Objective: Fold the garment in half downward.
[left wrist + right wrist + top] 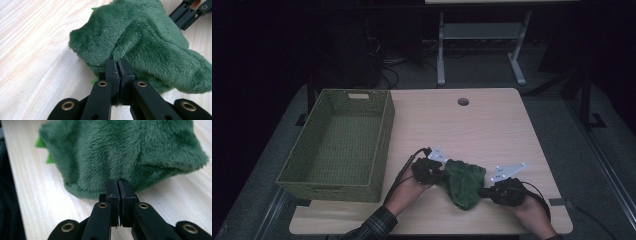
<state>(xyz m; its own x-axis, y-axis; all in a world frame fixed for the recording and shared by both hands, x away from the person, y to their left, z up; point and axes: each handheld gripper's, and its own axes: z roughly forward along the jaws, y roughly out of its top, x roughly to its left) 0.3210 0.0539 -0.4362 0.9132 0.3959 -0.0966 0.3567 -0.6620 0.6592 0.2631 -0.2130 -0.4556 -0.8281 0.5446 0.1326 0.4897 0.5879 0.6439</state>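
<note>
1. Your left gripper (438, 171) has its jaws pressed together, pinching a fold at the edge of the green plush cloth (464, 182); in the left gripper view the pads (111, 67) meet with the fleece bunched right at their tips
2. Your right gripper (486, 191) is likewise clamped tight, its tips nipping the lower hem of the same cloth (120, 152), which rises directly ahead of the jaws in the right gripper view
3. The cloth (140, 42) lies crumpled between your two grippers, resting on the wooden table (472, 130), with the left gripper at one side of it and the right gripper at the opposite, nearer side
4. From the left gripper, the other gripper's black linkage (190, 12) shows beyond the far side of the cloth
5. Just past the cloth's edge from the right gripper, small bright green points (41, 143) stick out of the fleece
6. Your left hand (414, 182) and right hand (524, 205) sit behind the grippers, near the table's front edge
7. Well off to the outer side of your left gripper stands the green woven basket (382, 145), apart from the cloth
8. Farther ahead of both grippers, a round hole (463, 102) sits in the tabletop near its far edge
</note>
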